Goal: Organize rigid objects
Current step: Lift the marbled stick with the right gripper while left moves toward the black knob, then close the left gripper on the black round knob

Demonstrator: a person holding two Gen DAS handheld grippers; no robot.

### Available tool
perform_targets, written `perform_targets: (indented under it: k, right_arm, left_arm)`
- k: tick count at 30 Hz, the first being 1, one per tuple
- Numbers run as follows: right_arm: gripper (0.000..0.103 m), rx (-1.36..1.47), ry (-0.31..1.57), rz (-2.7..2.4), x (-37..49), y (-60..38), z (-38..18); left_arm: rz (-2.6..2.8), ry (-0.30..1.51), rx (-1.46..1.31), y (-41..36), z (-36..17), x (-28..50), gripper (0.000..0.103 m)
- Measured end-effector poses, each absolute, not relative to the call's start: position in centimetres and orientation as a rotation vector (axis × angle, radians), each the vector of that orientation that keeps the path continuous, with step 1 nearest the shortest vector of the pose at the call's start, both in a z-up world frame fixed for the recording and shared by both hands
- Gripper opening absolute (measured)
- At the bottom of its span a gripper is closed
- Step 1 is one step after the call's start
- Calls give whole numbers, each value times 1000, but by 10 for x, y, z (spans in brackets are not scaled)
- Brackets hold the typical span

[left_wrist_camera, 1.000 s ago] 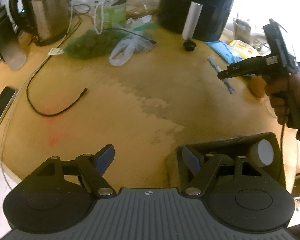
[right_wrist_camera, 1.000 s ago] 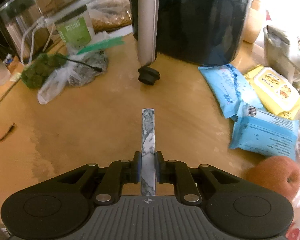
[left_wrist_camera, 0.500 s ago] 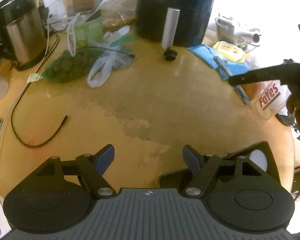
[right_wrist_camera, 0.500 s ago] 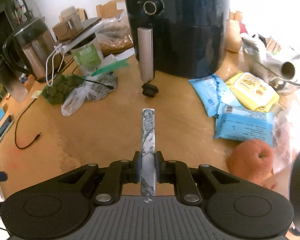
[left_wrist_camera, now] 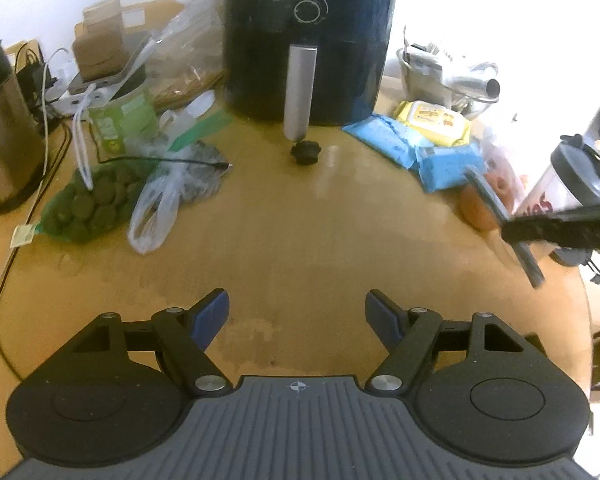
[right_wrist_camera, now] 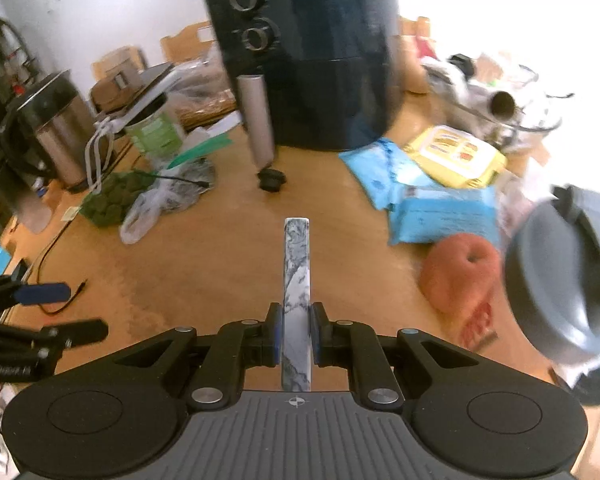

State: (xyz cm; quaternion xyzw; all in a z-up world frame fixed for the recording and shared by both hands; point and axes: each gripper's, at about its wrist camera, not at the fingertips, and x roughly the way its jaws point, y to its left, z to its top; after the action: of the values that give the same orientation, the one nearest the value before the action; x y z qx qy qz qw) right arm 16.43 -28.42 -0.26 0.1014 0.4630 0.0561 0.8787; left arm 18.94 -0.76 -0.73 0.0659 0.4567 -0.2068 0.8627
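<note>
My right gripper (right_wrist_camera: 296,334) is shut on a flat marbled grey-and-white bar (right_wrist_camera: 297,264) that sticks forward above the wooden table (right_wrist_camera: 220,256). In the left wrist view the same bar (left_wrist_camera: 496,208) hangs at the right, held by the right gripper (left_wrist_camera: 512,229). My left gripper (left_wrist_camera: 297,316) is open and empty above the table's near part; it also shows at the left edge of the right wrist view (right_wrist_camera: 40,312). A small black knob (left_wrist_camera: 306,151) lies in front of the air fryer (left_wrist_camera: 312,36).
A kettle (left_wrist_camera: 0,136), a green tub (left_wrist_camera: 124,120), bagged green balls (left_wrist_camera: 92,200), a black cable (left_wrist_camera: 4,280) at left. Blue wipe packs (left_wrist_camera: 440,160), yellow pack (left_wrist_camera: 434,122), a peach (right_wrist_camera: 460,272) and a grey-lidded shaker cup (right_wrist_camera: 564,280) at right.
Both grippers have risen and pulled back from the table. The dark box with the white cylinder near the left gripper has dropped out of view. The shaker cup has come into view.
</note>
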Motion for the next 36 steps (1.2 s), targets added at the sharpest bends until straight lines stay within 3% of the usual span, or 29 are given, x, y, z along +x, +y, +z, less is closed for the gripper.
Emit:
perform_targets:
  k: [36]
  right_arm:
    - [17, 374, 972, -57, 100, -307, -1]
  left_arm:
    - [-398, 842, 111, -93, -87, 326, 71]
